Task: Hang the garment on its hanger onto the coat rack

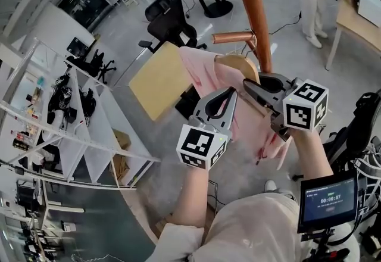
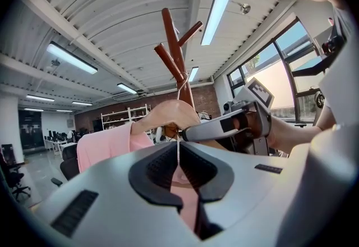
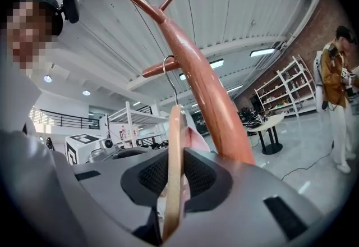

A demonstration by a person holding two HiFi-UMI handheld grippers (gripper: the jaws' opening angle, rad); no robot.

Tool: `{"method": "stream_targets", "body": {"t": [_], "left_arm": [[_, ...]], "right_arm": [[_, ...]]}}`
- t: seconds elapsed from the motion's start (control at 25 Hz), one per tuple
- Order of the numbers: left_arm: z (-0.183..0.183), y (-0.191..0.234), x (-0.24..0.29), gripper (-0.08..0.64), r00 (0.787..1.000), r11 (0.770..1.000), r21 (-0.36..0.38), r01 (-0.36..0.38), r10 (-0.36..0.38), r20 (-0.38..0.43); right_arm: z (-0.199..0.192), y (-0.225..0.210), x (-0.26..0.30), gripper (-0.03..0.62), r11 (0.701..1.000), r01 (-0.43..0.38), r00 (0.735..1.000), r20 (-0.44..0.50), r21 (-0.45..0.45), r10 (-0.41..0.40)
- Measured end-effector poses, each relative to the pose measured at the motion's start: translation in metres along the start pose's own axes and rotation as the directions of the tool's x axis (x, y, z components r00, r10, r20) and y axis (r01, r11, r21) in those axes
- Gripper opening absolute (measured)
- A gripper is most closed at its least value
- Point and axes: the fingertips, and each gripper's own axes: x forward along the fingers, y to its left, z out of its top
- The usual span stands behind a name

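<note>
The person wears a pale cream top [image 1: 256, 234] whose sleeves leave the forearms bare, and a black head camera [image 3: 69, 3] on a dark band. The left gripper [image 1: 231, 93] and right gripper [image 1: 246, 83] have smooth, light grey shells that taper to a wedge. Black ribbed pads line their fingers [image 2: 154, 170], and small black ribbed insets sit on the shell to either side. A white left cube [image 1: 202, 146] bears black square markers, as does the right cube [image 1: 305, 106].

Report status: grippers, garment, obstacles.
Left gripper shut on garment. Right gripper shut on hanger. Hook at coat rack peg, seating unclear. No obstruction.
</note>
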Motion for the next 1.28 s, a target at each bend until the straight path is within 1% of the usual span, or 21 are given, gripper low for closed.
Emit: {"method": "stream_targets", "body": {"t": [0.24, 0.56, 0.76, 1.08, 1.28], "left_arm": [[0.001, -0.011, 0.01, 0.006, 0.999, 0.999, -0.012, 0.033, -0.033, 0.01], [0.003, -0.025, 0.021, 0.006, 0.997, 0.997, -0.019, 0.07, -0.069, 0.023], [0.008, -0.031, 0.019, 0.006, 0.995, 0.995, -0.026, 0.092, -0.091, 0.033], [0.007, -0.045, 0.017, 0.006, 0.992, 0.992, -0.027, 0.124, -0.123, 0.036], [0.005, -0.047, 0.021, 0.006, 0.991, 0.991, -0.038, 0.129, -0.128, 0.04]], "right_arm": [[0.001, -0.001, -0.007, 0.066, 0.999, -0.025, 1.0, 0.009, 0.044, 0.024], [0.002, -0.007, -0.015, 0.069, 0.996, 0.003, 1.0, 0.024, 0.094, -0.005], [0.006, -0.003, -0.025, 0.08, 0.995, 0.038, 0.999, 0.024, 0.096, -0.04], [0.004, 0.006, -0.039, 0.095, 0.993, 0.026, 0.998, 0.055, 0.119, -0.032], [0.002, 0.003, -0.049, 0.1, 0.992, 0.027, 0.997, 0.067, 0.127, -0.036]]}}
